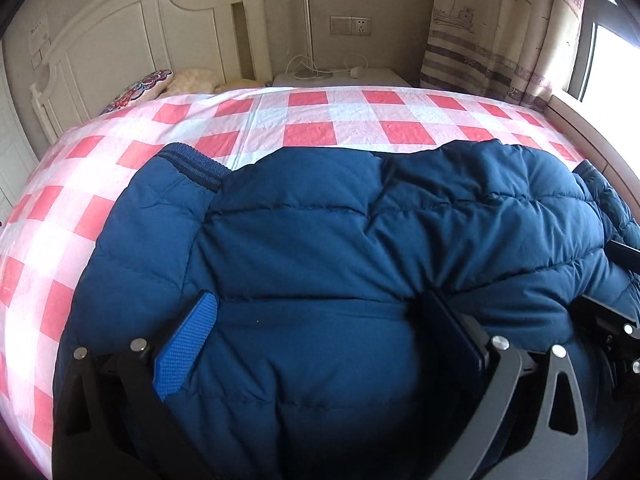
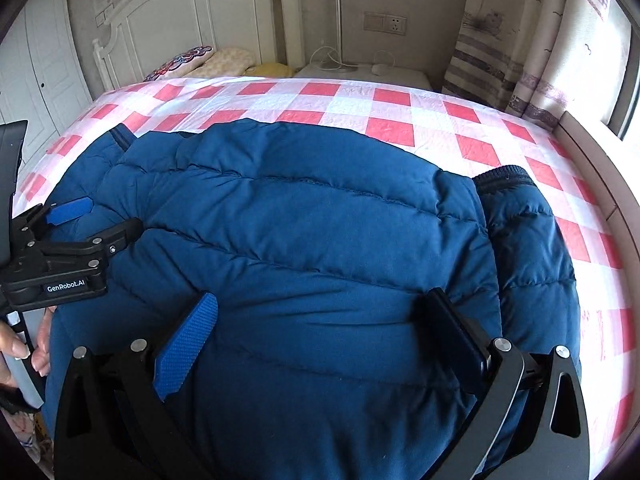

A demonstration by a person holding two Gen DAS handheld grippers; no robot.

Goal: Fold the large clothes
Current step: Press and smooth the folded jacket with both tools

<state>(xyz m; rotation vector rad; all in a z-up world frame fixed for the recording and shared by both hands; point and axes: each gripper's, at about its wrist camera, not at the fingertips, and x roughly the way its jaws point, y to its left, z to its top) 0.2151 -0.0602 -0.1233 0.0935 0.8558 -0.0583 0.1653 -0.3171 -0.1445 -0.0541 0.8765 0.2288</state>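
A dark blue puffer jacket (image 1: 320, 232) lies bunched on the bed; it fills the right wrist view (image 2: 312, 220) too. A ribbed cuff (image 1: 192, 164) shows at its left, another (image 2: 504, 176) at its right. My left gripper (image 1: 320, 312) is open, its blue-padded fingers (image 1: 188, 344) spread over the jacket's near part, pressing into the fabric. My right gripper (image 2: 320, 312) is open as well, fingers (image 2: 188, 344) spread wide on the jacket's near edge. The left gripper (image 2: 92, 216) shows at the left of the right wrist view, resting on the jacket.
The bed has a pink and white checked sheet (image 1: 320, 120). A white headboard (image 1: 132, 28) and pillows (image 1: 140, 88) stand at the far left. A nightstand (image 1: 340, 78) with a lamp and a curtain (image 1: 500, 28) lie behind the bed. A window ledge (image 2: 600, 168) runs on the right.
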